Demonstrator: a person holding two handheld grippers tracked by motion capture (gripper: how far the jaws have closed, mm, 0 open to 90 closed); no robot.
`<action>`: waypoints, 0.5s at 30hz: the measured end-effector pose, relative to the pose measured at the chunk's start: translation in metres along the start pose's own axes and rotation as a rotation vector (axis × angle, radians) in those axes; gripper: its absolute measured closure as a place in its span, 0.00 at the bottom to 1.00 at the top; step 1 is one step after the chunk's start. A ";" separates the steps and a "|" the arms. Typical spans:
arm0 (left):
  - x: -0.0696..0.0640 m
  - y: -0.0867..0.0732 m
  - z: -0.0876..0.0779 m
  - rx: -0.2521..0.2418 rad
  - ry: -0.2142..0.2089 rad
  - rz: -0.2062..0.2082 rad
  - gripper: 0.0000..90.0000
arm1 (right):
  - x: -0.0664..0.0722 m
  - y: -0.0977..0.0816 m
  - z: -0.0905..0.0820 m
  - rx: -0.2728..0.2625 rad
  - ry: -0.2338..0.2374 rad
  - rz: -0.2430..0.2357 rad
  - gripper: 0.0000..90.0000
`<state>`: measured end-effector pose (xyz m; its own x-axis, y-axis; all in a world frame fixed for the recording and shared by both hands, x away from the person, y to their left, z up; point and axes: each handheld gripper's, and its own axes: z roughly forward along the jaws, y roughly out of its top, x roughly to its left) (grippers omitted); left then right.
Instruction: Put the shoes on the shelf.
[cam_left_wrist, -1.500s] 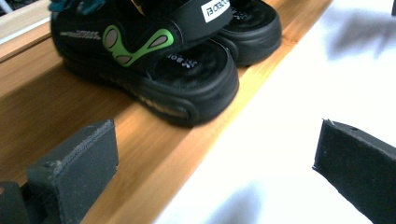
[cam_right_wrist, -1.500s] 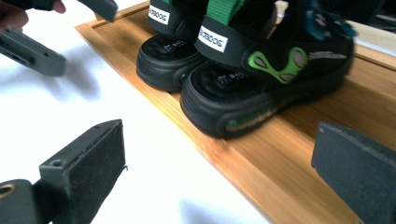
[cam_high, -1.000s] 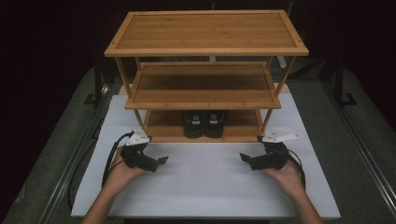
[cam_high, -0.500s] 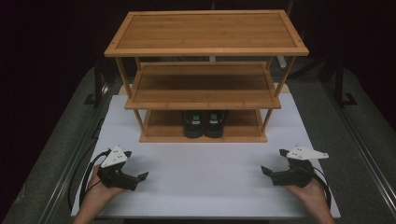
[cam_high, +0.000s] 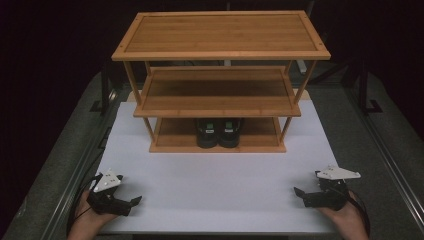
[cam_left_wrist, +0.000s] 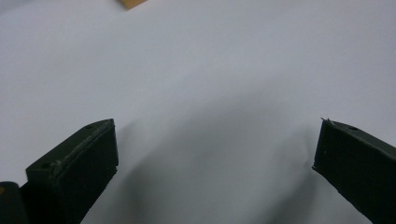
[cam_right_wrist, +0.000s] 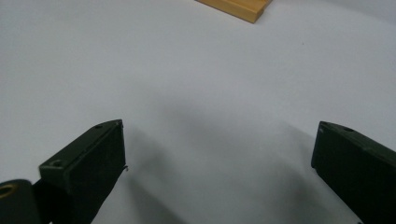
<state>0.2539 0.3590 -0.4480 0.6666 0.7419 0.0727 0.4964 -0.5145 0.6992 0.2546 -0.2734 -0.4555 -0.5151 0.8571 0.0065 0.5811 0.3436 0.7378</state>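
Observation:
A three-tier bamboo shelf rack (cam_high: 220, 55) stands at the back of the white table top (cam_high: 215, 180). A pair of black shoes (cam_high: 218, 133) sits on its bottom shelf, toes toward me. My left gripper (cam_high: 131, 204) rests low at the front left corner, open, nothing between its jaws (cam_left_wrist: 215, 154). At the front right corner my right gripper (cam_high: 300, 194) is open too, jaws wide over bare white surface (cam_right_wrist: 217, 154). Both point inward across the table.
A corner of the rack's base (cam_right_wrist: 236, 8) shows at the top of the right gripper view, and a sliver of it (cam_left_wrist: 130, 3) in the left gripper view. Grey floor and metal rails (cam_high: 385, 145) flank the table. Cables trail from both grippers.
Both hands have drawn back from the rack's front toward the near corners of the table, the left going left, the right going right. Both grippers stay open.

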 end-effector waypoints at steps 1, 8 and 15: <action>0.001 -0.001 0.001 0.002 -0.001 -0.003 0.00 | 0.000 0.000 0.001 0.012 -0.005 0.001 0.03; 0.006 -0.002 0.003 0.011 -0.037 -0.039 0.00 | -0.001 0.001 0.005 0.054 0.000 0.008 0.03; 0.006 -0.002 0.003 0.011 -0.037 -0.039 0.00 | -0.001 0.001 0.005 0.053 0.000 0.009 0.03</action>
<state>0.2582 0.3635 -0.4512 0.6664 0.7453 0.0188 0.5284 -0.4899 0.6934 0.2589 -0.2718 -0.4587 -0.5099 0.8602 0.0132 0.6185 0.3558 0.7007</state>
